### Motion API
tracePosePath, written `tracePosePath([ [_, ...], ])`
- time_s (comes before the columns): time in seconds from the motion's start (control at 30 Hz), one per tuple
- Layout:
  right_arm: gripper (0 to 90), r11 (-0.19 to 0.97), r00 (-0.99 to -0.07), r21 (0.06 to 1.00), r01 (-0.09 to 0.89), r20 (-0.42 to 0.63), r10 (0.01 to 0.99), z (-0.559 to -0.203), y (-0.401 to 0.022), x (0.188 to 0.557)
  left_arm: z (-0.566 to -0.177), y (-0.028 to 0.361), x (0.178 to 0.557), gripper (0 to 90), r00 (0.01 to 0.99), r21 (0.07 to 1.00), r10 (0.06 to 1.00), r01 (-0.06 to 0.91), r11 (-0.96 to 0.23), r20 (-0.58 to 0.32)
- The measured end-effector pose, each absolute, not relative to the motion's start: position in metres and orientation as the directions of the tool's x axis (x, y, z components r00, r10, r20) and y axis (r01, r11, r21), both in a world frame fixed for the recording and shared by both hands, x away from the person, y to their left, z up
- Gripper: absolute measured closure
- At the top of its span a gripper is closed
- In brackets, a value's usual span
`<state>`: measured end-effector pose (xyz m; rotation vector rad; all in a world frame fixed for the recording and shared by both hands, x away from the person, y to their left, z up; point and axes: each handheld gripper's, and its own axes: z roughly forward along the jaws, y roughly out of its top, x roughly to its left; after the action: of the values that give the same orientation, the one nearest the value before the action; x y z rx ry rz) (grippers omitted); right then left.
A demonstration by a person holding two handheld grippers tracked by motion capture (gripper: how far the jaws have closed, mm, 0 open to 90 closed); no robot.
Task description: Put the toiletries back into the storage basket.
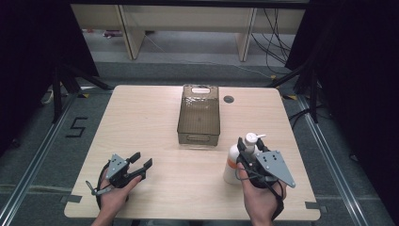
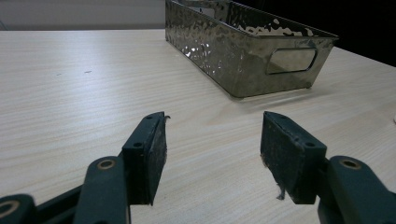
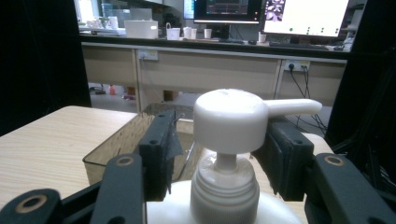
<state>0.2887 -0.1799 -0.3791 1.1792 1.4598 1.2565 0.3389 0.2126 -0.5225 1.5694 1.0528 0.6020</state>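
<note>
Standing at the near edge: a person, forearms coming in over the table [image 1: 155, 117], one hand-held gripper in each hand.
Left hand-held gripper [image 1: 141, 163]: released, jaws spread wide with bare wood between them, low over the near left part of the table; its pads [image 2: 289, 154] look worn and fuzzy at the edges.
Right hand-held gripper [image 1: 251, 141]: at the near right, jaws standing either side of the pump bottle's neck under the pump head; from its own camera a gap shows on the left jaw's side, so I cannot tell whether it is actually clamped.
Pump bottle [image 1: 234, 161]: white with an orange band, upright on the table near the right front, spout pointing right.
Bin [image 1: 199, 114]: smoky translucent plastic, oblong, with cut-out handles, at the table's middle toward the far side, well apart from both hands.
Far off: a counter with lit monitors [image 3: 306, 10] and cups.
</note>
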Motion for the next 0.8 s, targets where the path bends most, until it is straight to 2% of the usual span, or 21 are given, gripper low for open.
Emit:
tracePosePath([
  [0.17, 52.3, 0.028, -0.186, 0.990, 0.137, -0.002, 0.982, -0.3780, -0.1791, 0.2893, -0.5226, 0.2130, 0.3394, 40.5, 0.482, 0.952, 0.864, 0.306, -0.009, -0.147],
  [0.27, 55.3, 0.057, -0.180, 0.991, 0.125, -0.034, 0.983, -0.3776, -0.1814, 0.2908, -0.5226, 0.2130, 0.3393, 40.4, 0.482, 0.952, 0.864, 0.306, -0.009, -0.147],
  [0.37, 59.0, 0.026, -0.173, 0.991, 0.134, -0.003, 0.985, -0.3776, -0.1809, 0.2904, -0.5226, 0.2130, 0.3394, 40.4, 0.482, 0.952, 0.864, 0.307, -0.009, -0.147],
  [0.5, 59.5, 0.050, -0.177, 0.990, 0.131, -0.026, 0.984, -0.3766, -0.1834, 0.2911, -0.5226, 0.2131, 0.3393, 40.5, 0.482, 0.952, 0.864, 0.307, -0.008, -0.148],
  [0.53, 59.5, 0.025, -0.187, 0.990, 0.140, 0.001, 0.982, -0.3766, -0.1824, 0.2912, -0.5226, 0.2131, 0.3393, 40.4, 0.482, 0.952, 0.864, 0.307, -0.007, -0.149],
  [0.67, 59.8, 0.046, -0.194, 0.990, 0.132, -0.019, 0.981, -0.3758, -0.1853, 0.2925, -0.5226, 0.2134, 0.3393, 40.4, 0.481, 0.951, 0.864, 0.308, -0.007, -0.149],
  [0.8, 59.9, 0.031, -0.220, 0.989, 0.147, 0.002, 0.976, -0.3751, -0.1853, 0.2935, -0.5226, 0.2135, 0.3393, 40.4, 0.481, 0.951, 0.864, 0.308, -0.005, -0.151],
])
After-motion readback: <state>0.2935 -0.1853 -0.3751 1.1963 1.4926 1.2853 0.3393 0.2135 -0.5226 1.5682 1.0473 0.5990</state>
